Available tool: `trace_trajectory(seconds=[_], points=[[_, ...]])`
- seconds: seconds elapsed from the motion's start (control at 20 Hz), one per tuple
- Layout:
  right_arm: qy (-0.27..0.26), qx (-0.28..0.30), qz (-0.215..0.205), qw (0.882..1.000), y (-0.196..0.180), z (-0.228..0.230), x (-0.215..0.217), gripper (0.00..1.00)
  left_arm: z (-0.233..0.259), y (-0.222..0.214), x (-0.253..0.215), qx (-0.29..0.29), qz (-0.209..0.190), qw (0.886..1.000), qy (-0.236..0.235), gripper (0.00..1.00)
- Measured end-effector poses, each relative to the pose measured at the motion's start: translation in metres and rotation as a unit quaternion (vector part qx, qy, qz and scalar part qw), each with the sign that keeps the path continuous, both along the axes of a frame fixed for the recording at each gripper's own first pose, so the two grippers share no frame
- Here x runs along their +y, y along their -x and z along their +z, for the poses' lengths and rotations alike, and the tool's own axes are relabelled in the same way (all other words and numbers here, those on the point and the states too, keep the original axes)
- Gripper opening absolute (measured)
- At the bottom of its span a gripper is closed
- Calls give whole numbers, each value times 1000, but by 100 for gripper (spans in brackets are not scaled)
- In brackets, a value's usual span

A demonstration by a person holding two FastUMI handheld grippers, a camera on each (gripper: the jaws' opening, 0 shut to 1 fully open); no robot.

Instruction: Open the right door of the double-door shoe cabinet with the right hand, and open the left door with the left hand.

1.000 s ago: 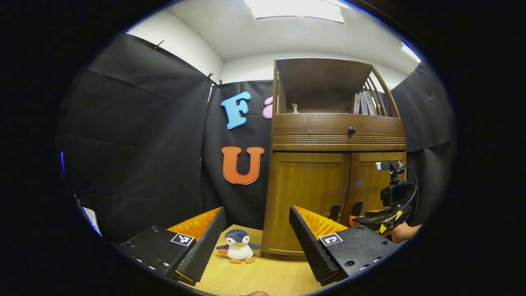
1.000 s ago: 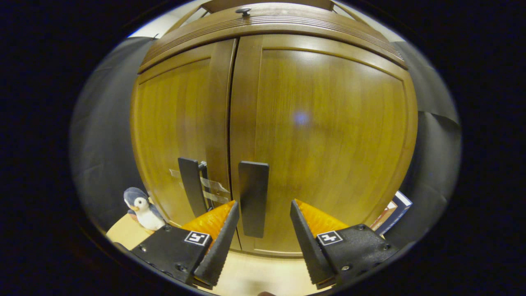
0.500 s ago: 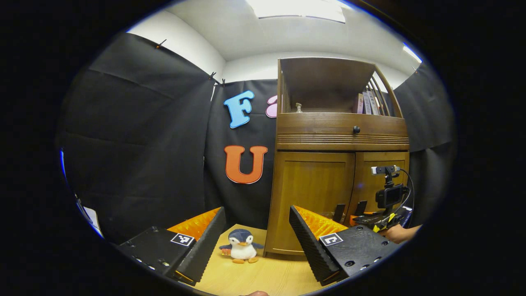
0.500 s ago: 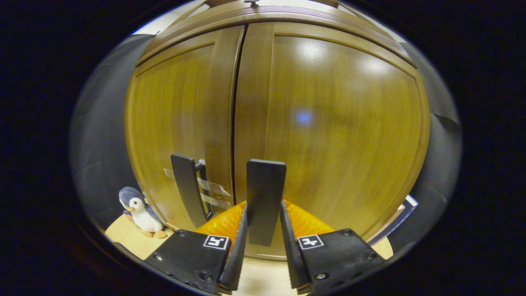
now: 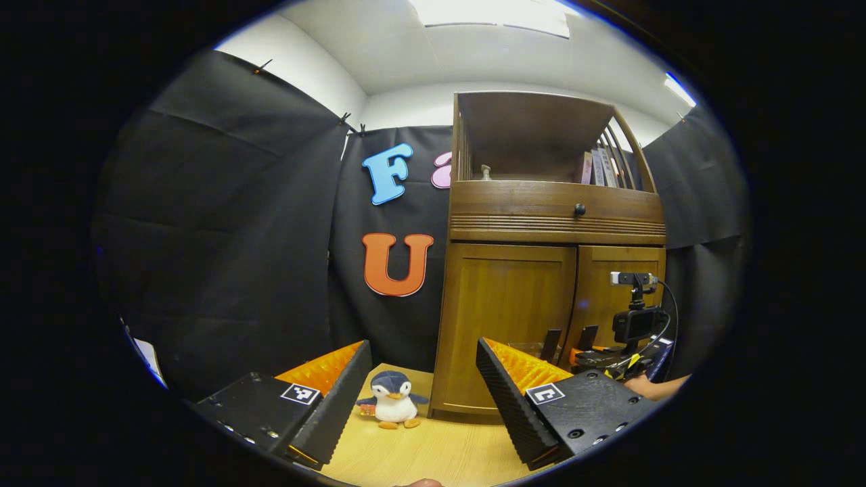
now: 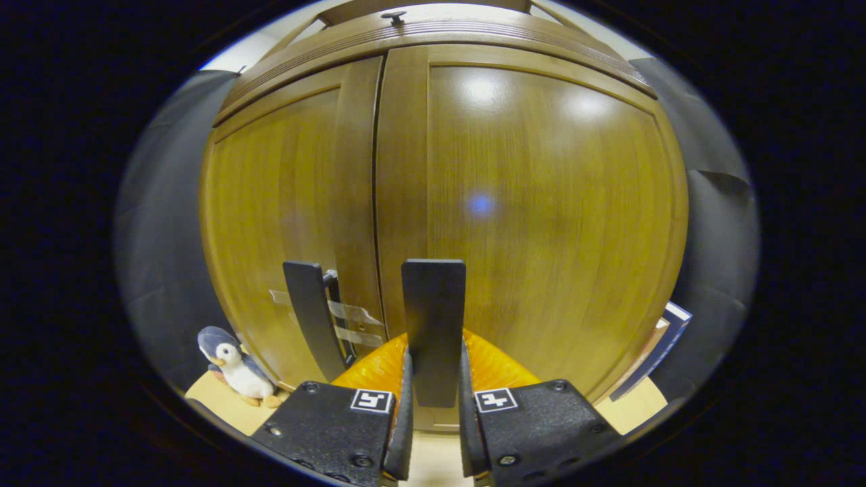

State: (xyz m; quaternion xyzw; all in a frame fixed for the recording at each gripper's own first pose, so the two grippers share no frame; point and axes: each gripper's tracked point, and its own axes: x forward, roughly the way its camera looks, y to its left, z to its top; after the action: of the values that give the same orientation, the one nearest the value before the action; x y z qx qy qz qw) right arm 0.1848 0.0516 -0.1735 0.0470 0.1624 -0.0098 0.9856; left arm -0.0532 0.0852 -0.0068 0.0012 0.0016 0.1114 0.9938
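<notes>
Since a second ago the right gripper (image 6: 433, 433) has closed onto the right door's handle (image 6: 434, 325), dead ahead between its fingers. The left gripper (image 5: 423, 385) hangs open, well back from the left door (image 5: 504, 318). A skewed pull could slip the flat handle free.
</notes>
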Motion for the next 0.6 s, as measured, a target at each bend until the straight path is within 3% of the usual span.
trace_trajectory(seconds=[0.6], points=[[11,-12,26,1000,63,4,-10,31,-9,-24,-43,11,-75,997,5,95]])
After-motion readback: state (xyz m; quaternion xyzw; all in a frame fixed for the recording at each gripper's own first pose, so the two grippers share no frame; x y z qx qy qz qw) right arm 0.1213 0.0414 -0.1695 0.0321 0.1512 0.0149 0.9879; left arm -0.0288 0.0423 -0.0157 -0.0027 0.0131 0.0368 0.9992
